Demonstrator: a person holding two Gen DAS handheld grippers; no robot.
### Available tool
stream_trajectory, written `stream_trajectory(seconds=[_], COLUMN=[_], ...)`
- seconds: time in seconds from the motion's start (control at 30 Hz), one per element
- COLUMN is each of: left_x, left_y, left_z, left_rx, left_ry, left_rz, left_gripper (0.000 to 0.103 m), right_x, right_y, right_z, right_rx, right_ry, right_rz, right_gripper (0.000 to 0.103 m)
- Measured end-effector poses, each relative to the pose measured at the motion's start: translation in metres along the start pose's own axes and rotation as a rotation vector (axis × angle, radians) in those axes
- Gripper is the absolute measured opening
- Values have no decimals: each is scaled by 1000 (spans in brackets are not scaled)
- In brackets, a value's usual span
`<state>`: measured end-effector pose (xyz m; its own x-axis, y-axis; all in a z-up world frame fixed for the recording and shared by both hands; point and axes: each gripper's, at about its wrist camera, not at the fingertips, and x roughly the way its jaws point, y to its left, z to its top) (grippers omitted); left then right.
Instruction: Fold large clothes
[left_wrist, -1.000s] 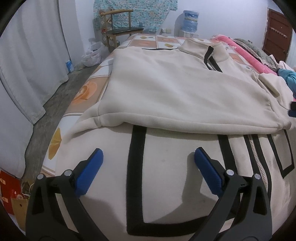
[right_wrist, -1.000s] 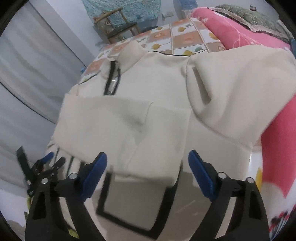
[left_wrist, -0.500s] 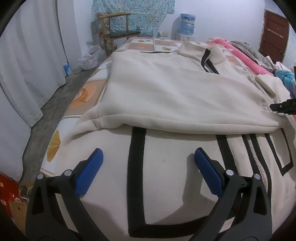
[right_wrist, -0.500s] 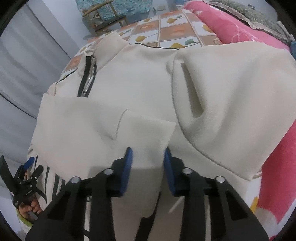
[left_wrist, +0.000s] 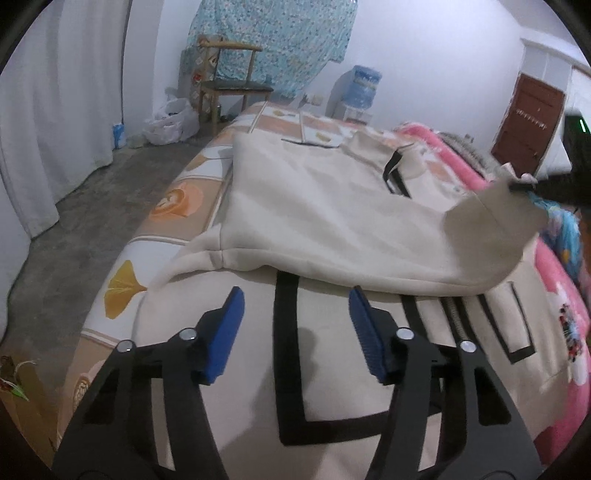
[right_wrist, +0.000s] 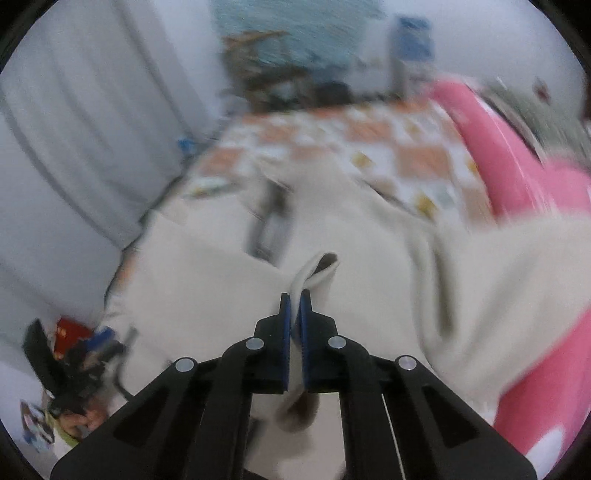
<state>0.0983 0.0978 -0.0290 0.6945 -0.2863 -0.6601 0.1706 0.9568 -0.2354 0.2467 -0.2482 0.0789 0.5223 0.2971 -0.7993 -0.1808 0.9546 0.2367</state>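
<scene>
Garment: my cream jacket (left_wrist: 332, 206) lies spread over the bed (left_wrist: 177, 199), its hem nearest me.
Right gripper (right_wrist: 294, 295): fingers pressed together, pinching the sleeve cuff (right_wrist: 314, 269), lifted off the jacket.
Left gripper (left_wrist: 295, 314): fingers have just been closing, half spread above the black-trimmed front, nothing between them.
Edges: bed's left edge drops to bare floor (left_wrist: 77, 206); pink blanket (left_wrist: 565, 280) crowds the right.

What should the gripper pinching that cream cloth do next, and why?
Probably carry it across the jacket. The right gripper has just closed on the sleeve cuff and holds it raised, while the left gripper, jaws closing with nothing between them, hovers over the hem.
</scene>
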Motion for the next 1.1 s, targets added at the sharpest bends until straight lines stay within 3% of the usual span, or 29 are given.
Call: stream_trajectory(seconds=[0.17,0.3,0.37,0.43,0.57,0.83,0.97,1.1], left_x=[-1,1,4,7,16,30,33,32], left_y=[6,8,10,13,23,23,19,19], left_z=[1,4,8,11,14,13,14,16], left_rx=[-50,-54,-59,-68,-99,-90,-70,-52], left_ry=[1,2,5,4,13,35,42,52], left_rz=[-24,8,42,80,146,247,275,290], left_gripper=[53,53,53,53,53,52,52,51], right_x=[6,-30,-56,-69,-53,34,48,50], right_y=[121,243,276,280,226,6,-52,-79], right_z=[74,128,142,150,152,87,53,37], right_rx=[-195,-368,-428,-438,-357,-28,61,101], right_ry=[-54,-186,-273,-319,-311,-86,-26,-8], right_rz=[167,406,462,479,401,64,1,-7], right_gripper=[5,5,5,5,5,5,5,5])
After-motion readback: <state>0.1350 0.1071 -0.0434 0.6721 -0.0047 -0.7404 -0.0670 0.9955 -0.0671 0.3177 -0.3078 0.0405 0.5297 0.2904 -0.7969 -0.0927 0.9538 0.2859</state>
